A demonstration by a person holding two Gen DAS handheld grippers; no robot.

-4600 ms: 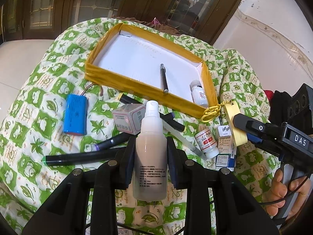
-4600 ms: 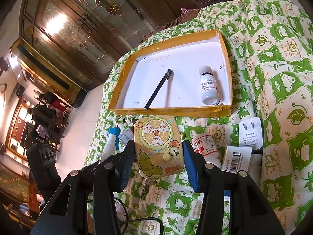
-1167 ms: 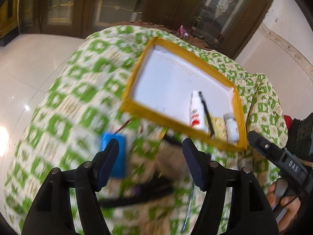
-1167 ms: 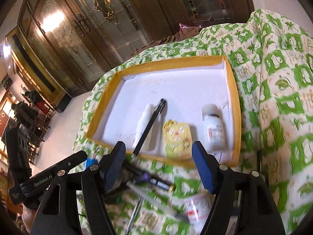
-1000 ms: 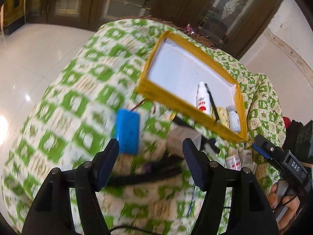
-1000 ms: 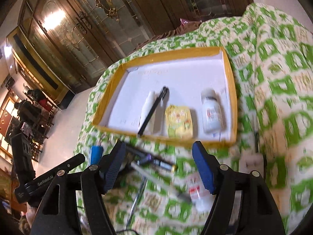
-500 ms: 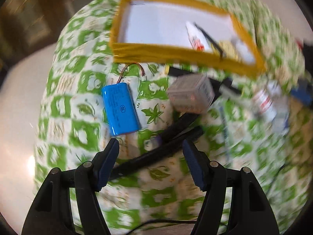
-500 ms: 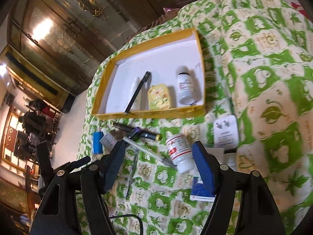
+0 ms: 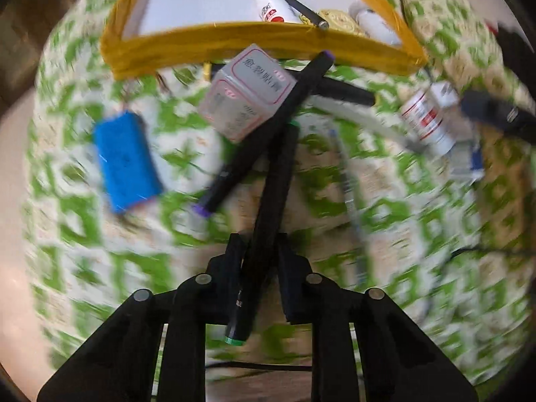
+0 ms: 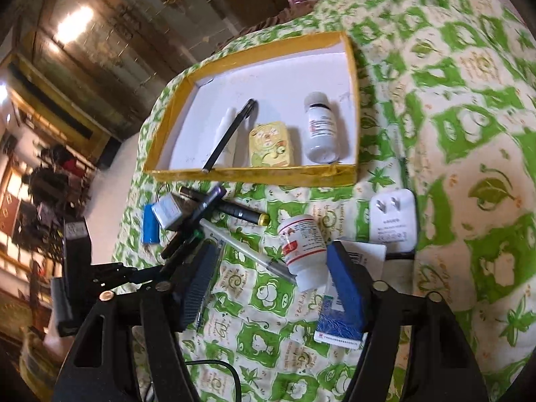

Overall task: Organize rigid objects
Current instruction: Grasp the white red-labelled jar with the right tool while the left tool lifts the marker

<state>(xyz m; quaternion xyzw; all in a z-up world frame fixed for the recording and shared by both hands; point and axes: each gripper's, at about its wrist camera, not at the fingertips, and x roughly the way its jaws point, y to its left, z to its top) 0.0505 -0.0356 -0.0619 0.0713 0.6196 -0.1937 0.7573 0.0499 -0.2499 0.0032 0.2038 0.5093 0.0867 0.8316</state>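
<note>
A yellow-rimmed tray (image 9: 234, 42) (image 10: 254, 172) holds a white spray bottle (image 9: 268, 8), a black pen (image 10: 229, 135), a yellow tin (image 10: 271, 147) and a white pill bottle (image 10: 320, 130). My left gripper (image 9: 259, 251) is shut on a black marker with green ends (image 9: 273, 201). A purple-tipped marker (image 9: 268, 130), a small pink-and-white box (image 9: 246, 100) and a blue battery pack (image 9: 125, 160) lie ahead of it. My right gripper (image 10: 271, 281) is open, its jaws on either side of a red-labelled pill bottle (image 10: 303, 244) lying on the cloth.
A white plug adapter (image 10: 393, 216), a blue-and-white medicine box (image 10: 341, 321), a clear pen (image 10: 248, 246) and a black gold-tipped pen (image 10: 231, 207) lie on the green-patterned cloth (image 10: 469, 134). The cloth drops off at the left towards the floor.
My left gripper has dropped to the cloth and closed on the green-ended marker. My right gripper has moved down and forward to bracket the red-labelled pill bottle.
</note>
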